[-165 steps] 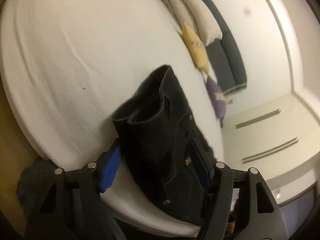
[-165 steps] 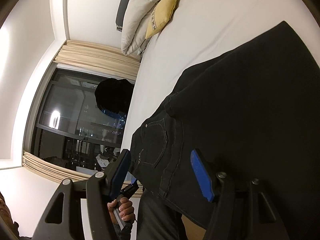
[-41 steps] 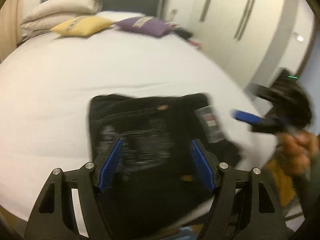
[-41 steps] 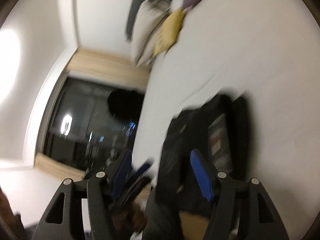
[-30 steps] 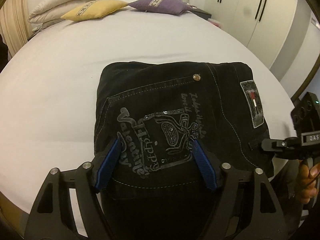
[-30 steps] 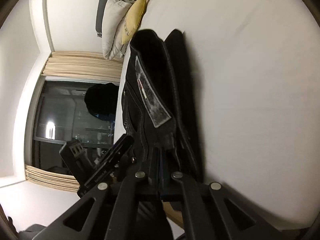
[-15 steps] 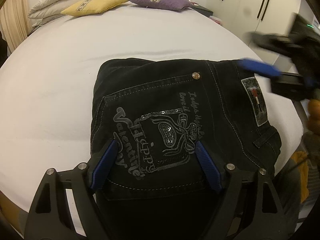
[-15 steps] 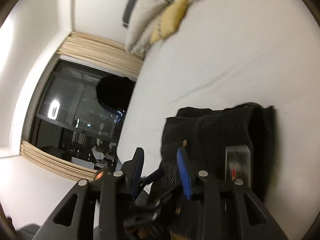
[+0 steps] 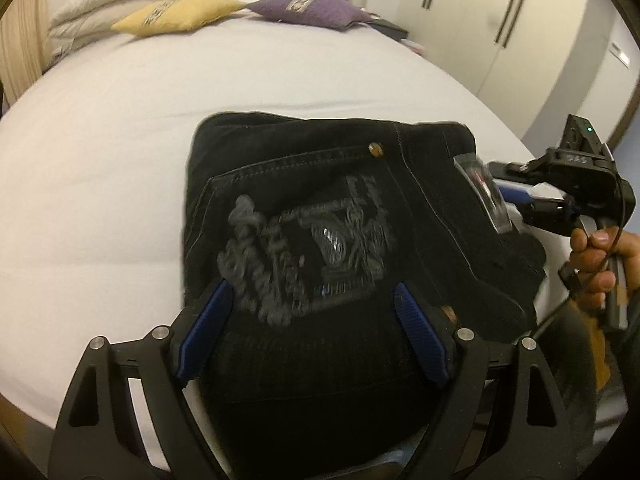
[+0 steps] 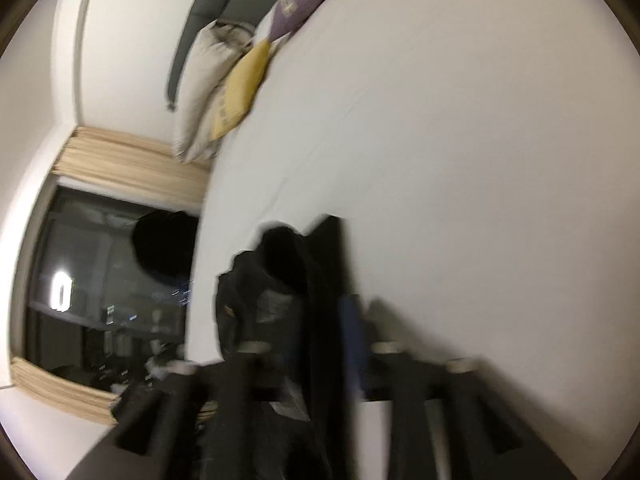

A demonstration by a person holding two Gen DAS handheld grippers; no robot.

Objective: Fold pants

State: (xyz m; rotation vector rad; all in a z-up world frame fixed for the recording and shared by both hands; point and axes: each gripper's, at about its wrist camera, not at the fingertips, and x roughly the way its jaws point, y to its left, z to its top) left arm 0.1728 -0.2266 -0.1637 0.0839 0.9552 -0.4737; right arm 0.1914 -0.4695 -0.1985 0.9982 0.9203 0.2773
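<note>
Right tongs (image 10: 320, 328) opening beside folded pants (image 9: 340, 248), bed (image 9: 100, 160) edge

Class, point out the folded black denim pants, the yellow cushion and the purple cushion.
folded black denim pants (image 9: 320, 208), left wrist view, back pocket
yellow cushion (image 9: 180, 12), left wrist view, top face
purple cushion (image 9: 312, 8), left wrist view, top face

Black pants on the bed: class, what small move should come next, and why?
Probably draw both grippers back. The black pants already lie as a compact folded stack on the bed. The left gripper stands open over them, and the right gripper, whose jaws have just been opening, sits at their edge.
</note>
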